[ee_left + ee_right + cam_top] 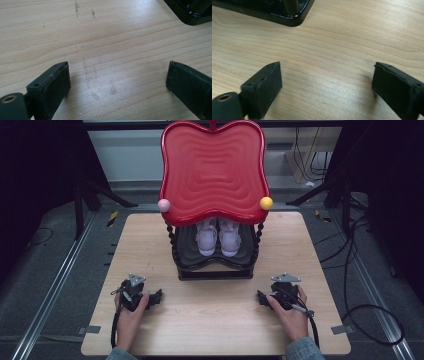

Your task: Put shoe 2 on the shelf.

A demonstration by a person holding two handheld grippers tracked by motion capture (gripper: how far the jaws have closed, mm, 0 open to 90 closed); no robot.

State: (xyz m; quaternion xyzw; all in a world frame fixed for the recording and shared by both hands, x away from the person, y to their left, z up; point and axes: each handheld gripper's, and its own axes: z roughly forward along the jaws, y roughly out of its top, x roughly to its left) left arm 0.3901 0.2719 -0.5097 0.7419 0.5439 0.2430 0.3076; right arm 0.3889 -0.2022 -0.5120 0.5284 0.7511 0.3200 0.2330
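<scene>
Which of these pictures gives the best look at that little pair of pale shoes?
The high view: the pair of pale pink-and-white shoes sits side by side on the black lower shelf under the red wavy top tray. The left and right gripper views catch just a glossy black corner of the stand's base.

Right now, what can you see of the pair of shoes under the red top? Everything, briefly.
The pair of shoes looks pale pink or lilac with white soles and lacing. They sit side by side, upright, close together, on the black lower shelf of the rack, under its red top tier, which hides their far ends. Neither gripper is near them. Material is too small to tell.
</scene>
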